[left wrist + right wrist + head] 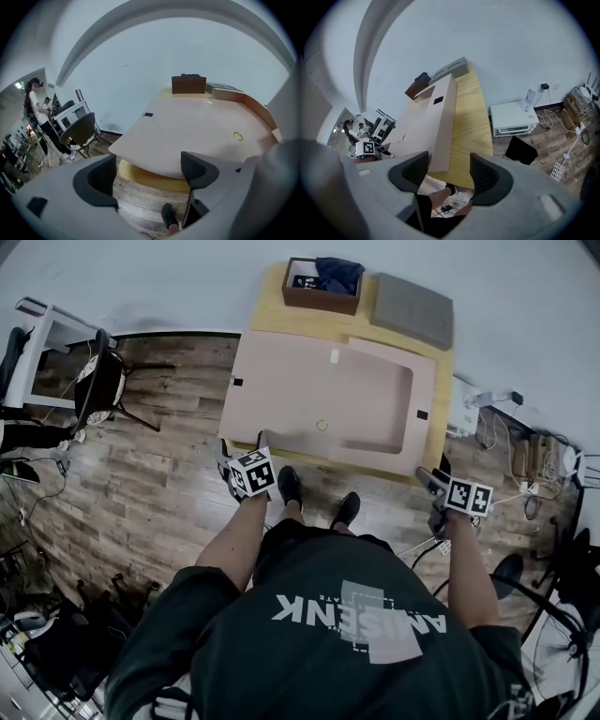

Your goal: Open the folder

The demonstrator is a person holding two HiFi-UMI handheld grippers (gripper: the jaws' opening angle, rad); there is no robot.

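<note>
Pink folder (319,399) lies flat and shut on the wooden worktop (471,117), so nothing's opened yet. We've got left tongs (149,176) and right tongs (447,173) gaping, empty, at its near corners.

Shirt print (361,615): large white block letters on the back of a dark shirt, upside down in the head view. Seems to spell "AMISENK", spelling uncertain. Smaller line beside it too small to read.
Left marker (251,472): black-and-white square code on the cube of the left gripper (242,448), no letters or digits.
Right marker (469,495): similar square code on the cube of the right gripper (431,468).
</note>
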